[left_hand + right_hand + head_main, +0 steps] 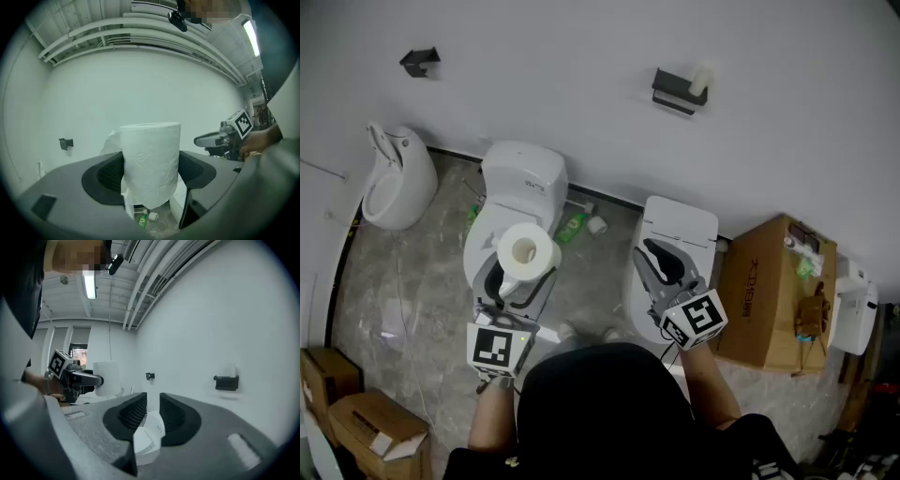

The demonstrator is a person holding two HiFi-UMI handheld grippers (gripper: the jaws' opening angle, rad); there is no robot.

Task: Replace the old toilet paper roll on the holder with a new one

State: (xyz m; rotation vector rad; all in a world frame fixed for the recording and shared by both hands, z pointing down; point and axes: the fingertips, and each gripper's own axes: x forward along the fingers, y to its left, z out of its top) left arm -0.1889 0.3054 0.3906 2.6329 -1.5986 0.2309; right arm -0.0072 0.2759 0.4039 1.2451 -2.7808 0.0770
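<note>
My left gripper [517, 277] is shut on a full white toilet paper roll [526, 251], held upright above a toilet. In the left gripper view the roll [151, 159] fills the gap between the dark jaws, with a loose sheet hanging at its left. My right gripper [652, 251] is shut and empty, out over the second toilet. A black holder [675, 92] is fixed high on the white wall, with the small old roll [701, 80] on it. The right gripper view shows the holder [226, 381] ahead to the right, well beyond the jaws.
Two white toilets [523, 178] [679, 228] stand against the wall, and a urinal [394, 178] is at the left. A second black bracket [419, 61] is on the wall. A green bottle [572, 227] lies on the floor. Cardboard boxes [773, 291] [366, 422] sit right and lower left.
</note>
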